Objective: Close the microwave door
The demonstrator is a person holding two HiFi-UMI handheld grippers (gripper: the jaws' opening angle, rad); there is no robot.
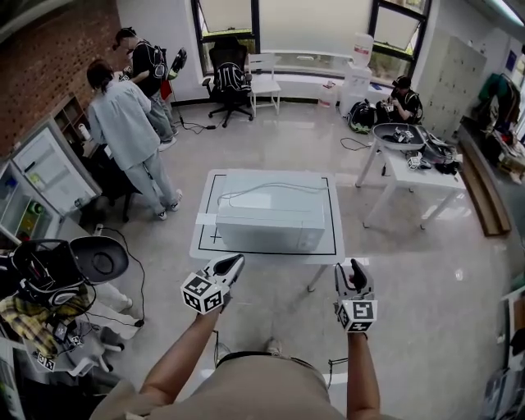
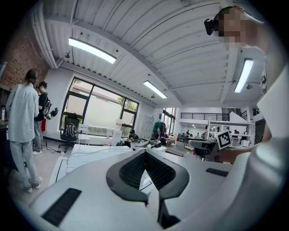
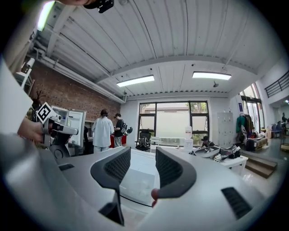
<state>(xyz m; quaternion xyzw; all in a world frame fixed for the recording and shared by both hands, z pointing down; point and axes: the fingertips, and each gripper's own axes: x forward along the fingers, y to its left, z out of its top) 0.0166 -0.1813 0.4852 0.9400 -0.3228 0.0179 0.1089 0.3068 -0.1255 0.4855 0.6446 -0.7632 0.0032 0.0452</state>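
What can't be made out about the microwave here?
Head view: microwave seen steeply from above; door seam and handle too small to tell latched or ajar.
Left gripper view: the left gripper hides the microwave's front with its own body.
Right gripper view: the right gripper cuts off the microwave's lower part.

Floor (image 1: 426, 271): glossy, pale grey.
Left wall (image 1: 49, 49): red brick.
Windows (image 1: 312, 25): tall, dark-framed, bright, along the far side.
Seating: black office chair (image 1: 228, 78) beside white chair (image 1: 264, 78), below the windows.
Ceiling (image 3: 180, 40): white ribbed panels, strip lights (image 3: 135, 81) lit.
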